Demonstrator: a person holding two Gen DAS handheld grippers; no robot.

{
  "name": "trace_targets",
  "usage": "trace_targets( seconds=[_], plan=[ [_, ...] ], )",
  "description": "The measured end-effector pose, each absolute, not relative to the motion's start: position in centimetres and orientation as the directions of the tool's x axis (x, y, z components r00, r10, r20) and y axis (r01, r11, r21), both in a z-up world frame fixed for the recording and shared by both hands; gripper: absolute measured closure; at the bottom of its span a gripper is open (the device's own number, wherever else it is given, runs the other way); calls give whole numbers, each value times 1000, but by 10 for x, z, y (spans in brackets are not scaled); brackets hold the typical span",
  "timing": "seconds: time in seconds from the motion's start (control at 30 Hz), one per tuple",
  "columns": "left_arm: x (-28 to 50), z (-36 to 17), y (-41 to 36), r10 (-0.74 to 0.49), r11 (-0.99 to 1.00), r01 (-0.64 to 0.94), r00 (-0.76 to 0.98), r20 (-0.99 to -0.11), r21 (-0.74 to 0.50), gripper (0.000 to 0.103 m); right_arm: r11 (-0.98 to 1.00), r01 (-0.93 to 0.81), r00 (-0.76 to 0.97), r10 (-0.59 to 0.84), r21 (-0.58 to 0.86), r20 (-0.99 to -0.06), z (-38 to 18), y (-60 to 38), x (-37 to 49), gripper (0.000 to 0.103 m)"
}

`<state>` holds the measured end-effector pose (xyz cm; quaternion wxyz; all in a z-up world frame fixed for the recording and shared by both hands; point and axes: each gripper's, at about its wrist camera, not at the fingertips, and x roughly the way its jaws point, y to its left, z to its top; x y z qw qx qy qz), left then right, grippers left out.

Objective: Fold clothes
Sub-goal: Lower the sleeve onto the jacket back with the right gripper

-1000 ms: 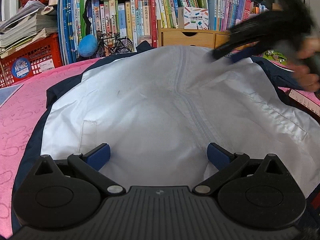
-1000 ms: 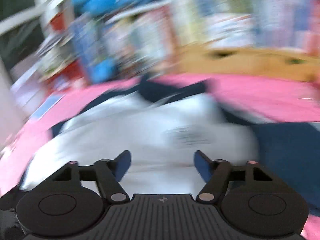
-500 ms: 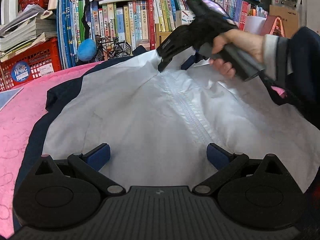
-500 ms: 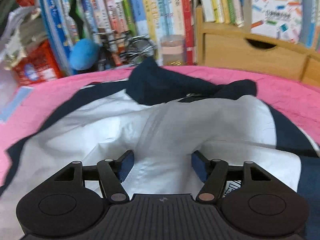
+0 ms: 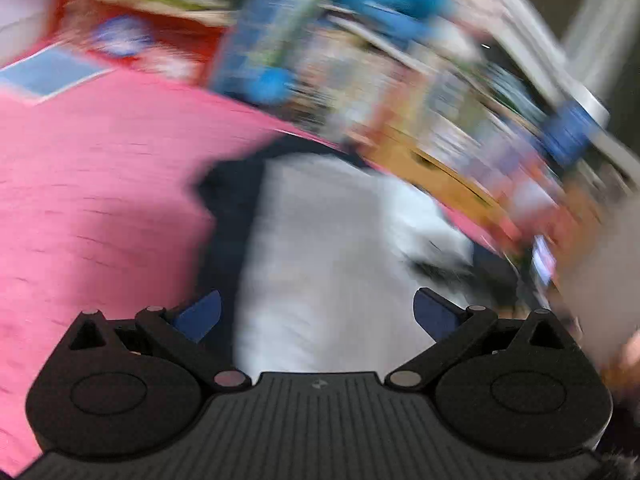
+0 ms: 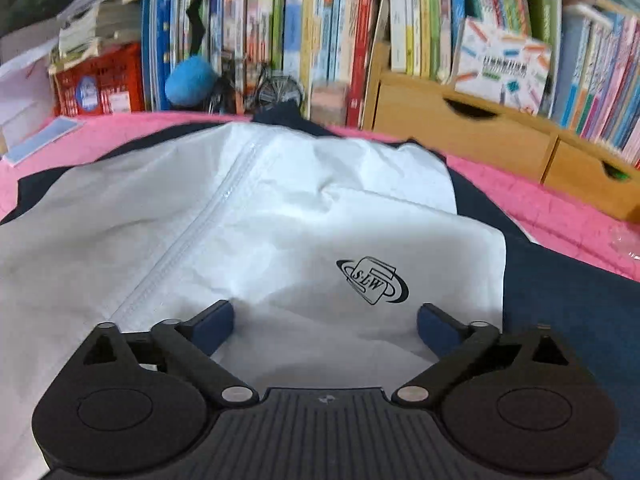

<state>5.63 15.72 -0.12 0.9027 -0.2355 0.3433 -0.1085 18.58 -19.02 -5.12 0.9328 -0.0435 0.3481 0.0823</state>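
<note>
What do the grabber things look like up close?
Both the left gripper and the right gripper are black plastic. Each has a ribbed body, two round discs with triangle cut-outs, silver rivets on angled arms, and dark blue flat pads at the tips.

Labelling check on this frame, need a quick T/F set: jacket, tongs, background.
1. The jacket lies on a pink cover. True.
2. The right tongs are shut on the fabric. False: they stand wide open, having just been opening, and nothing is pinched.
3. A black logo is printed on the white panel. True.
4. The jacket's zip is undone. False: it is closed.
5. Books stand behind the bed. True.
6. The left tongs hold a sleeve. False: open, empty.
</note>
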Motion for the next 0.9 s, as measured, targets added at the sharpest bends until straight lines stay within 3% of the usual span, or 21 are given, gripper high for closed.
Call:
trace_targets(
  seconds=[0.07,0.2,0.27,0.33,0.4,0.57,0.63,0.67,0.73,0.77,0.8,0.9],
  plan=[
    [85,-7,183,-261,867,-103,741,-619,-488,0,983,-182,750,128,-17,-648,-53,-190,185,0],
    [142,-35,215,-234,784,-245,734,-638,-570,2,984,-179,745,140,7,-652,-54,-192,189,0],
    [164,-37,208,-131,835,-284,729,-672,-471,5,984,-180,746,140,5,-651,-53,-193,187,0],
    [178,-29,188,3,928,-265,707,-707,-261,5,984,-181,746,142,7,-651,-53,-194,186,0],
    [182,-28,172,44,970,-200,708,-705,-140,5,983,-181,746,143,8,-650,-53,-195,186,0],
    [199,-46,156,73,993,-115,718,-693,-15,5,983,-182,746,147,14,-650,-54,-195,186,0],
    [212,-51,154,85,989,-147,721,-688,-32,5,983,-182,746,149,17,-649,-54,-195,186,0],
    [217,-52,152,90,985,-164,729,-679,-45,10,983,-183,746,153,22,-648,-54,-196,186,0],
    [222,-48,146,91,983,-173,740,-666,-57,43,982,-187,746,169,41,-644,-54,-199,186,0],
    [225,-45,140,70,985,-158,740,-669,-72,77,981,-189,746,177,51,-642,-54,-200,186,0],
    [229,-40,133,45,986,-143,735,-676,-90,97,980,-190,746,186,63,-640,-54,-202,186,0],
    [229,-16,96,-29,993,-49,767,-640,-104,103,976,-187,749,216,112,-627,-53,-209,186,0]
  ],
)
